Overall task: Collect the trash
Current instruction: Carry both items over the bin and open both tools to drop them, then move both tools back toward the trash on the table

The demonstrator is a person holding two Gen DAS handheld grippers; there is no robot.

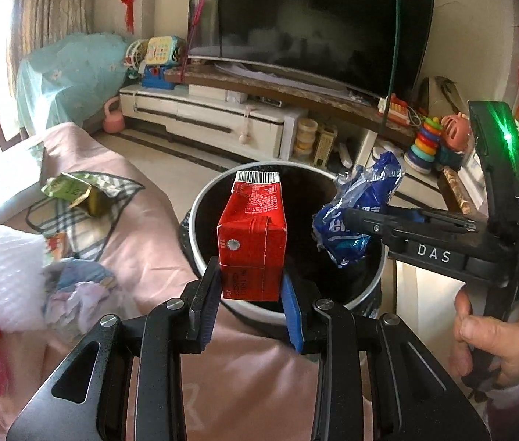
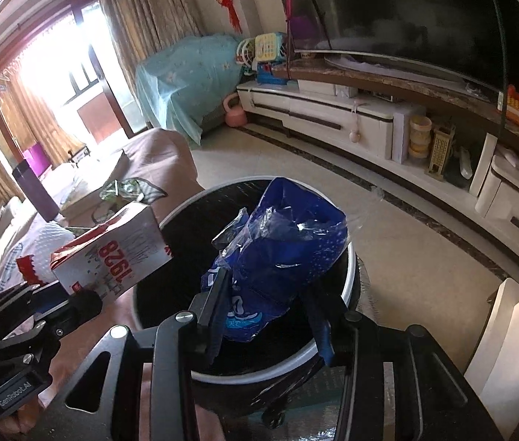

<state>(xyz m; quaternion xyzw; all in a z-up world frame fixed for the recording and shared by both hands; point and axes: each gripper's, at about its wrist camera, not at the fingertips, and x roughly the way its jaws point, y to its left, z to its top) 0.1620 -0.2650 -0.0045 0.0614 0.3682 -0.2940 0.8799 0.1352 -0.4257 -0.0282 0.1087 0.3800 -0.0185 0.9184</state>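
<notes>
Living room; both claws angled down over bin (image 1: 200,198): left claw (image 1: 250,286) grips carton (image 1: 252,235).

carton (image 1: 251,237): red, white side | wrapper (image 2: 281,257): blue | bin (image 1: 200,198): black, white rim

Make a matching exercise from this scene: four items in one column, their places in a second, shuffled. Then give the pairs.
Items:
1. red cardboard drink carton
2. crumpled blue plastic wrapper
3. white foam net sleeve
4. green foil snack bag

Places:
A. far back on the pink sheet
B. between the left tool's pads, over the round black bin
C. in the right tool, over the bin
D. near edge of the pink sheet, by a red wrapper

Pairs: 1-B, 2-C, 3-D, 4-A
</notes>
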